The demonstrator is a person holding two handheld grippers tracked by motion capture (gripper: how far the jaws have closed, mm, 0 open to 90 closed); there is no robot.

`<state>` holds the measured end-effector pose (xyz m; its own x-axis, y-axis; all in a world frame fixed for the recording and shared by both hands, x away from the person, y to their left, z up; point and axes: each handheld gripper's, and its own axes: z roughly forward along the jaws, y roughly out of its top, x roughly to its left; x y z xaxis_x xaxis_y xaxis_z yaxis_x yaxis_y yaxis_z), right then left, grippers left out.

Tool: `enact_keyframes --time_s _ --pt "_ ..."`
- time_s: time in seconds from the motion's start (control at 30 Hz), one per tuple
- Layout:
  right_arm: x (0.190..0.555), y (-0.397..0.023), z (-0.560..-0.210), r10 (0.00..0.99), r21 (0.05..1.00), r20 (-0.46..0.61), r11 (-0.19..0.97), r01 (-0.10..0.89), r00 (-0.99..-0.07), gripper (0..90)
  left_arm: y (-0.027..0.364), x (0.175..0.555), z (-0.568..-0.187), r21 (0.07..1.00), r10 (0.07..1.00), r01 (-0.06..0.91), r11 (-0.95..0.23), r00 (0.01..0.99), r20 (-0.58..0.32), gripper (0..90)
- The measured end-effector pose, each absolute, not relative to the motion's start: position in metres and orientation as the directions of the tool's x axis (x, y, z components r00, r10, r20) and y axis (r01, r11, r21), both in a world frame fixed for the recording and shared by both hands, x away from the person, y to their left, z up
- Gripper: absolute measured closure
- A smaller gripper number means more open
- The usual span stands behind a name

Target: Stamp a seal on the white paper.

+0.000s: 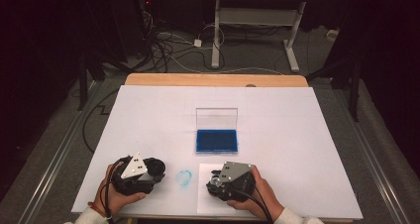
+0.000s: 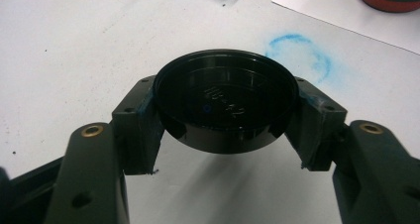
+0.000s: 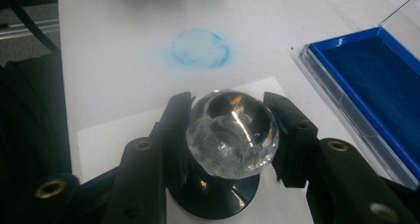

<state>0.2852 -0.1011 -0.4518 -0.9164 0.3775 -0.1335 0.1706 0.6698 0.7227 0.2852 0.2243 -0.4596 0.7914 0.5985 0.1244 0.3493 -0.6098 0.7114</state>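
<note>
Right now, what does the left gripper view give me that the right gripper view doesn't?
The left gripper view alone shows the black round cap, open side up, clamped between the left gripper fingers. The right gripper view alone shows the clear faceted knob held in the right gripper, and the blue ink pad in its open case. Both share the round blue ink smudge and the white paper sheet.

A white bench [image 1: 148, 115] carries an open blue ink pad [image 1: 216, 140] at twelve o'clock, its clear lid [image 1: 216, 118] upright. A blue ring smudge [image 1: 184, 178] lies at six. Cables [image 1: 163, 48] trail across the floor [image 1: 257, 60] beyond.
</note>
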Motion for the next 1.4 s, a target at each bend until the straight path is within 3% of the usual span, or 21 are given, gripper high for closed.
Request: enact_keyframes --time_s 1.4 --pt "0.2836 -0.1007 -0.4518 0.366 0.707 -0.143 0.688 0.164 -0.919 57.0 0.2212 0.2857 -0.4610 0.705 0.592 0.353 -0.616 0.797 0.118 36.7"
